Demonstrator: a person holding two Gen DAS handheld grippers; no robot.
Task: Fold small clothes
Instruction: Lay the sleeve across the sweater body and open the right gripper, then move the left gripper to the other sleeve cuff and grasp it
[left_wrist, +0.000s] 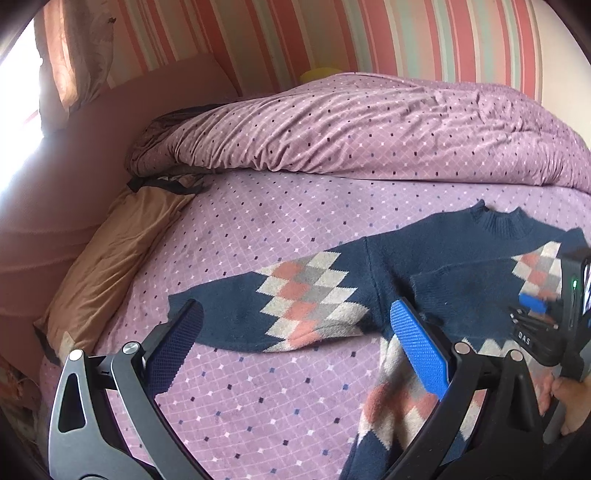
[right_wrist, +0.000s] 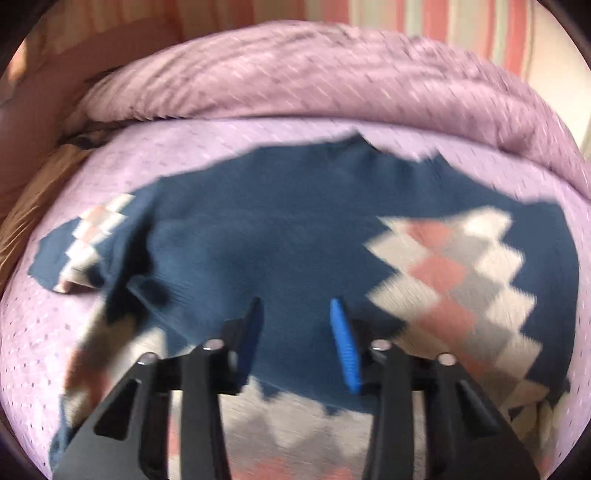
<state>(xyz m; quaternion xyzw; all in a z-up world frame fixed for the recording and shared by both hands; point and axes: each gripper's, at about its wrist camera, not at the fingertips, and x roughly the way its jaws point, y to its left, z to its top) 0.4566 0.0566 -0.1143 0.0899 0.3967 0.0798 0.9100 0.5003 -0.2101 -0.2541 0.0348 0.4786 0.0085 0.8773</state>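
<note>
My left hand-held gripper hangs released, its two blue-padded fingers spread wide over one outstretched sleeve. My right hand-held gripper is released too, with nothing between its fingers. One navy knitted sweater with pink, grey and cream diamonds lies flat on the bed's lilac diamond-print sheet, its other sleeve folded across its chest. One bunched matching duvet sits beyond, one tan pillow at the left.

right view motion-blurred; sweater hem cut off
</note>
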